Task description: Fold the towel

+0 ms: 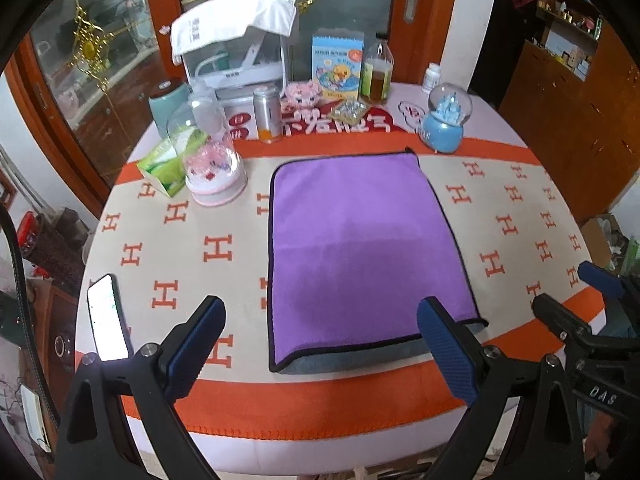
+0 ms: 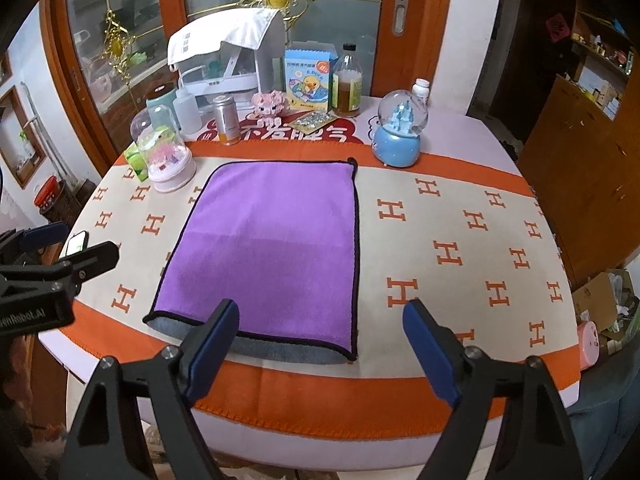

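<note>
A purple towel [image 1: 360, 240] with a dark hem lies flat on the table, folded over so a grey underside strip shows along its near edge; it also shows in the right wrist view [image 2: 272, 248]. My left gripper [image 1: 320, 344] is open and empty, hovering above the towel's near edge. My right gripper [image 2: 320, 344] is open and empty, above the towel's near right corner. The right gripper shows at the right edge of the left wrist view [image 1: 576, 296], and the left gripper at the left edge of the right wrist view [image 2: 68, 248].
The table wears an orange and cream cloth [image 1: 520, 240] with H marks. A phone [image 1: 106, 316] lies at the near left. A pink dome [image 1: 212, 176], tissue box [image 1: 164, 164], can [image 1: 267, 114], bottle [image 1: 376, 72] and blue snow globe [image 1: 444, 120] stand at the back.
</note>
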A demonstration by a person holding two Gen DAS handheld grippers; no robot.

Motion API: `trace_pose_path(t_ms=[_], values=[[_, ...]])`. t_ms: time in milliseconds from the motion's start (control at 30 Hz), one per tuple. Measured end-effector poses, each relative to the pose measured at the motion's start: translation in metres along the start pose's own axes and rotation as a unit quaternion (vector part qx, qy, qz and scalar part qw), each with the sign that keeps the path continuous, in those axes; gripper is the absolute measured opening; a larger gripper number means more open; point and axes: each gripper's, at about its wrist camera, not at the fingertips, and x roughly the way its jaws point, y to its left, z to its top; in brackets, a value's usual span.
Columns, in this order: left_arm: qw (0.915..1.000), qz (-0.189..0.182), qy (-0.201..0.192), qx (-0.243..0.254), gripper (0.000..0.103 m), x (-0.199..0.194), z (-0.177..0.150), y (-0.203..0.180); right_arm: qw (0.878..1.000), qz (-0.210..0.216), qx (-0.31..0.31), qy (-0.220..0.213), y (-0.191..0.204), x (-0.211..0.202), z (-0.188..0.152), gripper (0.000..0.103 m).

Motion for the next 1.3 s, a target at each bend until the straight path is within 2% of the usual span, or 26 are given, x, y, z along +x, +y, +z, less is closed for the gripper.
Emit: trace_pose_path(t_ms=[200, 333, 633, 933, 1033, 1100, 1200, 1300], values=[[0.9997, -0.011, 0.023, 0.005, 0.096, 0.025, -0.011, 0.016, 1.000, 0.015, -0.013, 0.016, -0.010, 0.022, -0.010, 0.081], [0.9993, -0.015, 0.028, 0.017, 0.096, 0.045, -0.020, 0.026, 0.999, 0.027, -0.027, 0.038, -0.018, 0.044, -0.020, 0.074], [0.9959, -0.054, 0.071, 0.017, 0.096, 0.105, -0.044, 0.052, 0.993, 0.063, -0.075, 0.070, -0.023, 0.089, -0.041, 0.067], [0.9895, -0.079, 0.096, 0.073, 0.095, 0.145, -0.059, 0.051, 0.979, 0.106, -0.134, 0.109, -0.028, 0.130, -0.056, 0.057], [0.9864, -0.087, 0.104, 0.093, 0.089, 0.153, -0.060, 0.049, 0.976, 0.124, -0.139, 0.115, -0.031, 0.139, -0.055, 0.054], [0.9831, -0.099, 0.114, 0.104, 0.080, 0.157, -0.061, 0.048, 0.973, 0.132, -0.146, 0.120, -0.031, 0.143, -0.055, 0.052], [0.9777, -0.117, 0.131, 0.116, 0.071, 0.164, -0.062, 0.048, 0.969, 0.143, -0.154, 0.128, -0.033, 0.149, -0.054, 0.049], [0.9736, -0.134, 0.139, 0.122, 0.068, 0.166, -0.063, 0.047, 0.966, 0.149, -0.160, 0.136, -0.033, 0.154, -0.054, 0.044]])
